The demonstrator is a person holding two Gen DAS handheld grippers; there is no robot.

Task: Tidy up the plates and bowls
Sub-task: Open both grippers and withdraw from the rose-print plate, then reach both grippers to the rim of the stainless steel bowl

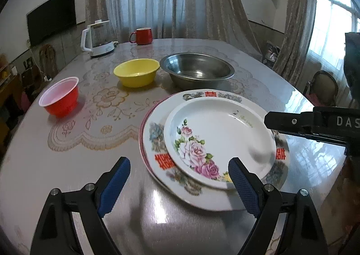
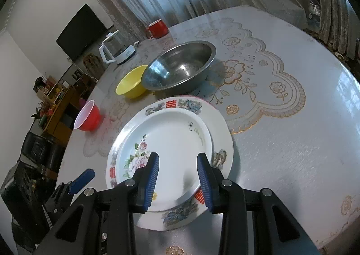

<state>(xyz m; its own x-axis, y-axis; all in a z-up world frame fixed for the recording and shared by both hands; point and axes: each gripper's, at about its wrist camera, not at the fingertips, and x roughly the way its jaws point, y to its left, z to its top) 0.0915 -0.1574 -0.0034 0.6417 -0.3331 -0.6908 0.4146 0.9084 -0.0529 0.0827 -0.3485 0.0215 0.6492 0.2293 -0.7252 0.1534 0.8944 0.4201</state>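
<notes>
A white rose-patterned plate (image 1: 220,140) lies on a larger plate with red characters (image 1: 155,142), with a pink-rimmed plate edge under both. The stack also shows in the right wrist view (image 2: 171,140). My left gripper (image 1: 180,185) is open, low over the table at the stack's near-left edge. My right gripper (image 2: 177,178) is open, its fingers above the rose plate's near rim, holding nothing. A steel bowl (image 1: 198,70), a yellow bowl (image 1: 136,72) and a red bowl with white inside (image 1: 59,96) stand apart behind the plates.
A white electric kettle (image 1: 96,38) and a red mug (image 1: 142,35) stand at the far edge of the round table (image 1: 67,165). A lace mat covers the middle. Chairs and curtains surround the table.
</notes>
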